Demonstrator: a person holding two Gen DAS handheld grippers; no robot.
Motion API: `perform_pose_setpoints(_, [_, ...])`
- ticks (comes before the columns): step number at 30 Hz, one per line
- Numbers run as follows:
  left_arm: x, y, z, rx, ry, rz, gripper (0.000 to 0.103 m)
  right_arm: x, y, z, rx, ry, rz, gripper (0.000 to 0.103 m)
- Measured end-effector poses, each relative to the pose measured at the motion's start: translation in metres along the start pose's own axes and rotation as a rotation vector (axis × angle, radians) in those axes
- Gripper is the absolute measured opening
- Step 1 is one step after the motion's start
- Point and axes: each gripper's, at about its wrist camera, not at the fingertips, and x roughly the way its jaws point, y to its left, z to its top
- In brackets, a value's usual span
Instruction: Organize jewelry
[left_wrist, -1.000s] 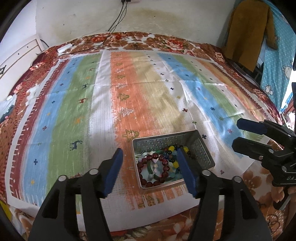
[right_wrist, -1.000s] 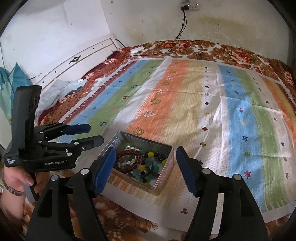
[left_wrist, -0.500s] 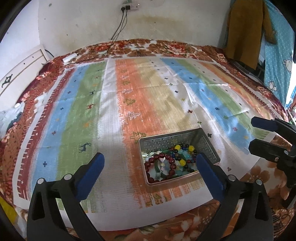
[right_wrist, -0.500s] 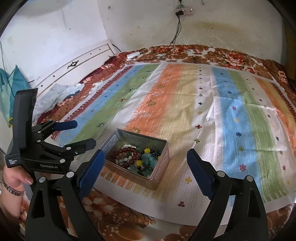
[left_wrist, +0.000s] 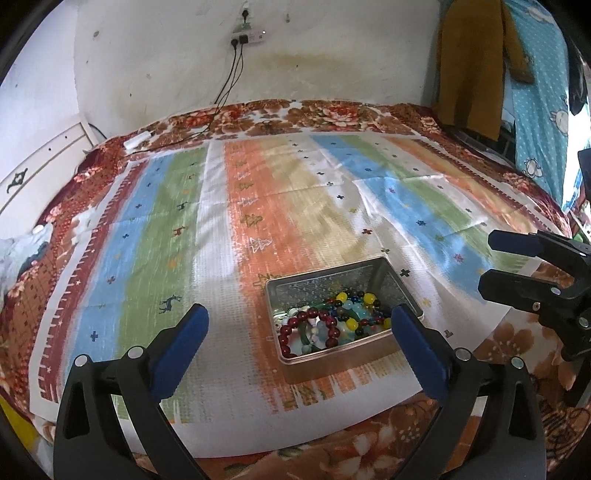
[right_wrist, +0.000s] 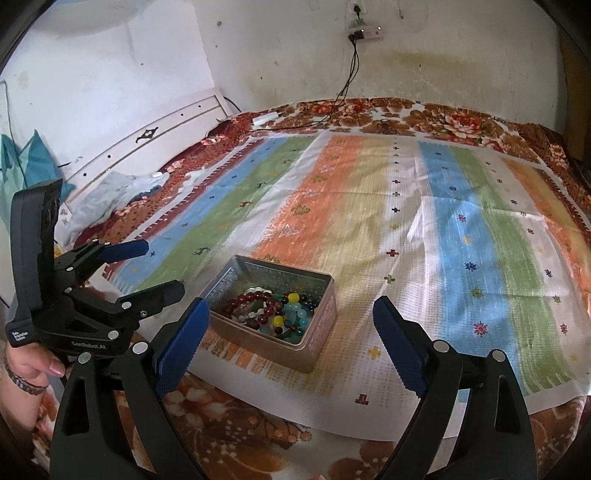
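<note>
the metal tin sits near the front edge of the striped cloth on the bed, heaped with bead bracelets. both the left gripper and right gripper hover just short of it, jaws spread wide and empty. the strands look light, slick and tangle-prone — probably best pinched across one loop of the dark red bracelet, lifted slowly.

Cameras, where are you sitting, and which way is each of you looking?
Left wrist view: on the left tool, looking forward over the striped cloth at the tin; its open fingers and the right tool show.
Right wrist view: on the right tool, looking forward at the tin; its open fingers, the left tool and a hand show.
Both see the tin, beads, cloth and wall socket.
</note>
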Motion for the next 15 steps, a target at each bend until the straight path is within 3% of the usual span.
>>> perform_pose_setpoints(15, [-0.0039, -0.0056, -0.0056, 0.006, -0.018, -0.006, 0.097, -0.0008, -0.004, -0.009, 0.022, 0.008, -0.006, 0.091])
